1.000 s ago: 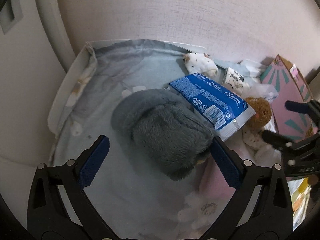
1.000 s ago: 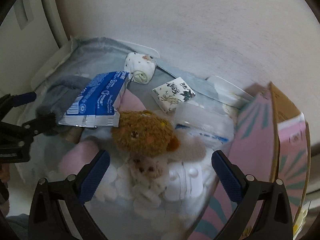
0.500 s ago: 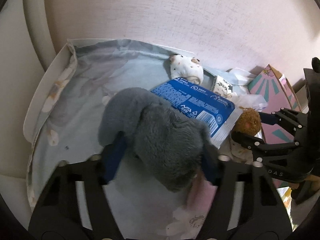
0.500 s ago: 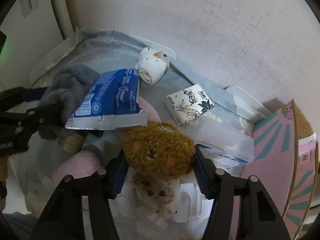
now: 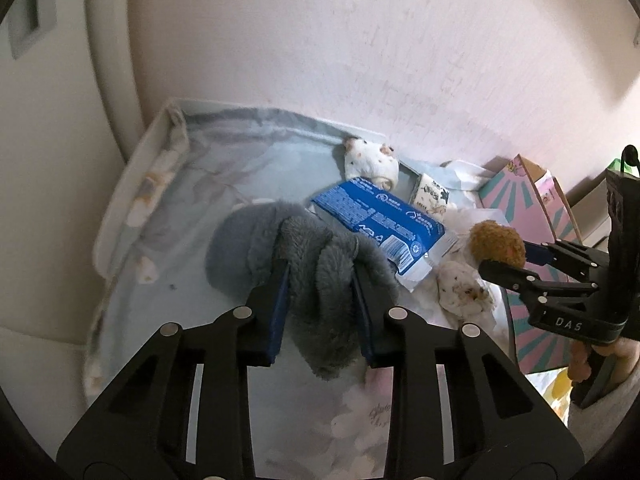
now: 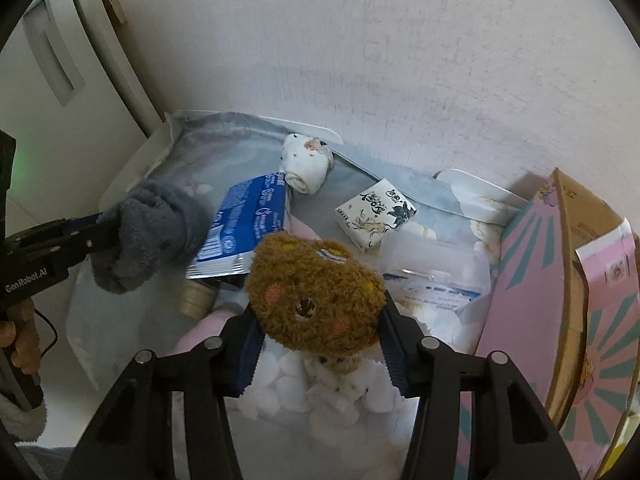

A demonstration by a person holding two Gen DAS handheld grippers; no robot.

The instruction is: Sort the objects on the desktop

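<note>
A grey fluffy item [image 5: 316, 264] is squeezed between the blue pads of my left gripper [image 5: 320, 292], whose jaws are closing on it; it hangs slightly above the cloth-lined tray [image 5: 132, 184]. A brown plush toy [image 6: 316, 292] with a white body sits between the pads of my right gripper [image 6: 320, 344], whose jaws are also closing on its head. The right wrist view shows the grey fluffy item [image 6: 152, 232] in the left gripper [image 6: 108, 236] at the left. In the left wrist view the right gripper [image 5: 516, 258] holds the plush [image 5: 496, 242] at the right.
A blue packet [image 6: 248, 228], a rolled white sock [image 6: 306, 162], a small tissue pack [image 6: 374, 212] and a clear plastic box [image 6: 436, 268] lie on the tray. A pink cardboard box [image 6: 560, 300] stands at the right. The wall is close behind.
Both grippers went from wide open to closed, the left on the grey fluffy item and the right on the brown plush toy. Both have lifted a little with their loads.
</note>
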